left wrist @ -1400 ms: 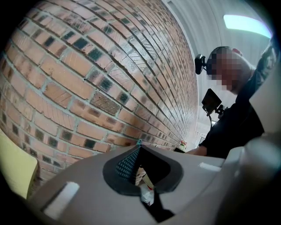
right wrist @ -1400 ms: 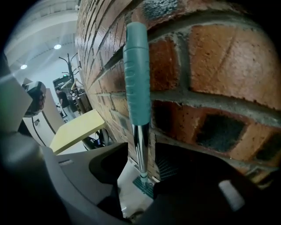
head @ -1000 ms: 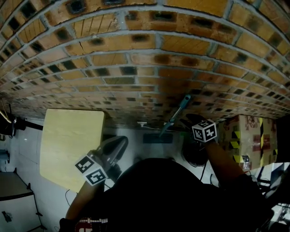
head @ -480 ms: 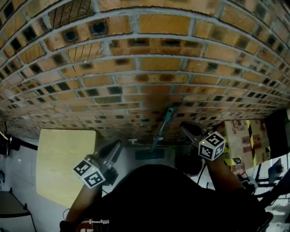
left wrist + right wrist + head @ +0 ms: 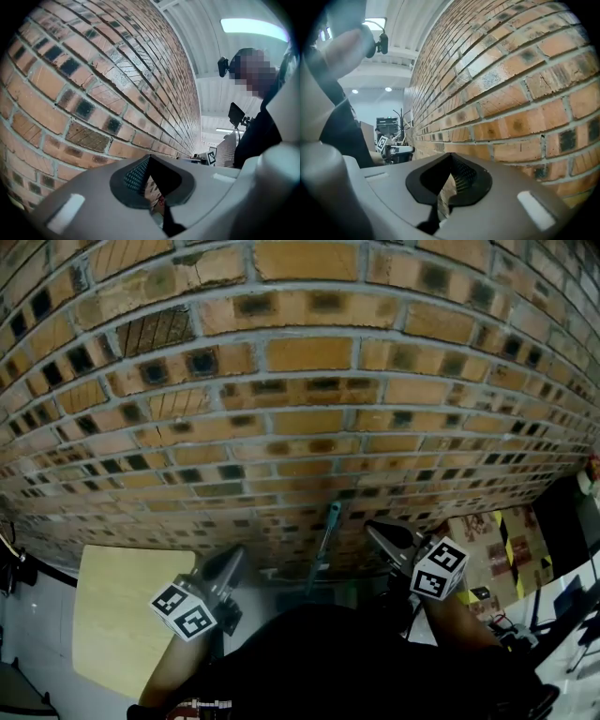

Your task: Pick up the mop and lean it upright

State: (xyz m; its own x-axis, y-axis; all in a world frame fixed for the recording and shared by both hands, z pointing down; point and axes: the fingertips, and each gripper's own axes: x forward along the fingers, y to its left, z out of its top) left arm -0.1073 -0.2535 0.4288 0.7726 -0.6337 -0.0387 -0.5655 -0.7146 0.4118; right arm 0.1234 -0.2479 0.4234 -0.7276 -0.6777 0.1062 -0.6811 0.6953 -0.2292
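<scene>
Orange brick wall (image 5: 309, 352) fills the head view. At 6 o'clock the teal-handled mop (image 5: 327, 531) leans upright against it, touched by neither tool. The right gripper (image 5: 380, 532) has just clenched on nothing, and the left gripper (image 5: 230, 563) is likewise closed and empty, so the task looks complete. A pale yellow board (image 5: 122, 615) at 8 o'clock and a patterned cardboard box (image 5: 483, 535) at 4 o'clock bound the room to withdraw.

teal-handled mop (image 5: 327, 538) upright against wall (image 5: 309, 381)

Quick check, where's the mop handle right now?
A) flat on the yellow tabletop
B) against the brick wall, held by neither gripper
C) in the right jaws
B: the mop handle stands against the brick wall, between the left gripper and right gripper, both shut and empty.
</scene>
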